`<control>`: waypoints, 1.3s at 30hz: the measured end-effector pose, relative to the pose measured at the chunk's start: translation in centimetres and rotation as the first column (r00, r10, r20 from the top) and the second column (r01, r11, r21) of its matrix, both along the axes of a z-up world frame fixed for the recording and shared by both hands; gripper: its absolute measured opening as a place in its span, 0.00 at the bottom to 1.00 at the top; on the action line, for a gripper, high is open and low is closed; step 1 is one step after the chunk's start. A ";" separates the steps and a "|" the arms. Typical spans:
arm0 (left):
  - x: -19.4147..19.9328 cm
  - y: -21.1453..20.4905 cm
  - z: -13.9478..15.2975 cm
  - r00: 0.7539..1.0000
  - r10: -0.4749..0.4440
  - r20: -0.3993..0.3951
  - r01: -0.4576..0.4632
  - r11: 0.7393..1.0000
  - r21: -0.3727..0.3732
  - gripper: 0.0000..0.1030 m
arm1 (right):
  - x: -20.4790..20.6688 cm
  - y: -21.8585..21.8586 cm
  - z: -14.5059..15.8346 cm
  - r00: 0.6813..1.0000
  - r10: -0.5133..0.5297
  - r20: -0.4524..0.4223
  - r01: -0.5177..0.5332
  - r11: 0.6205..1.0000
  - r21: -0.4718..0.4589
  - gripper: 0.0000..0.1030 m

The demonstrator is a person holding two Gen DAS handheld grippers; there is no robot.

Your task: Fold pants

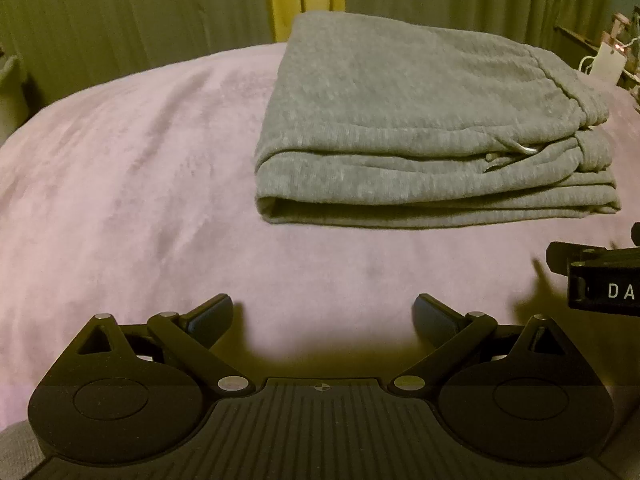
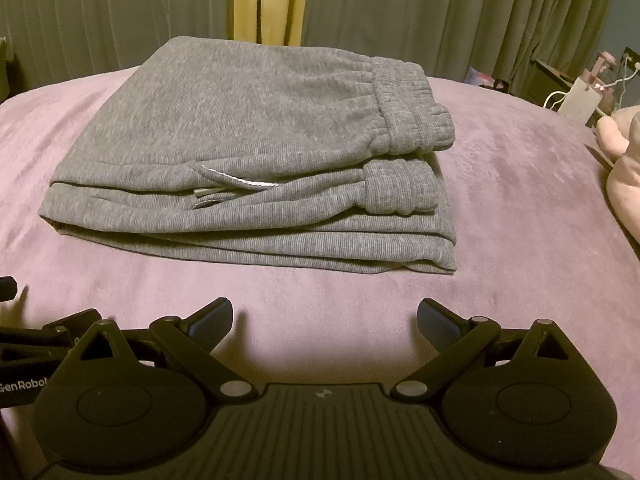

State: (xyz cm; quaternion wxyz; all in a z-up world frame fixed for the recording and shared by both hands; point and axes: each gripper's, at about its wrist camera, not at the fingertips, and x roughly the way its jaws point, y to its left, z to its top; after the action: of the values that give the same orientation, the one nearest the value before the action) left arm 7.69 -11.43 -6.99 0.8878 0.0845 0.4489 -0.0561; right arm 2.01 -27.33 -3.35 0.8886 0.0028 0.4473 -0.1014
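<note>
Left wrist view, pants: I see the grey pants (image 1: 432, 128) folded into a thick stack on the pink blanket (image 1: 132, 184), lying ahead of me and to the right
Left wrist view, drawstring: a pale cord end (image 1: 524, 149) pokes out between the layers on the near side
Left wrist view, left gripper: my left gripper (image 1: 323, 318) hangs over bare blanket, fingers spread wide, holding nothing, well short of the stack
Left wrist view, right gripper: part of the right gripper (image 1: 600, 276) shows at the right edge, its fingers out of this view
Right wrist view, pants: the pants (image 2: 256, 160) lie ahead and a little left, the elastic waistband (image 2: 412, 108) on the upper right over a ribbed cuff (image 2: 400, 190)
Right wrist view, right gripper: my right gripper (image 2: 325, 318) is released, fingers wide apart over the blanket (image 2: 520, 216), clear of the cloth
Right wrist view, surroundings: green curtains (image 2: 440, 16) behind the bed, a pink plush (image 2: 624, 168) at the right edge
</note>
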 end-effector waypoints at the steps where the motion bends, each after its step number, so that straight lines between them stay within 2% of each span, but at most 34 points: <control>1: 0.0 0.0 0.0 1.000 0.001 -0.001 -0.001 1.000 0.000 0.98 | 0.0 0.0 0.0 1.000 0.001 0.000 -0.001 1.000 -0.001 0.96; 39: 0.1 0.0 -0.1 1.000 -0.008 -0.007 0.008 1.000 -0.006 0.98 | 0.1 -0.1 -0.2 1.000 0.013 -0.005 -0.013 1.000 -0.008 0.96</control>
State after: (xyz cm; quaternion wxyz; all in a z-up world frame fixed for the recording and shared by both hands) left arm 7.81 -11.45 -7.07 0.8862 0.0835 0.4516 -0.0615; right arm 2.13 -27.39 -3.54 0.8882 -0.0039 0.4491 -0.0972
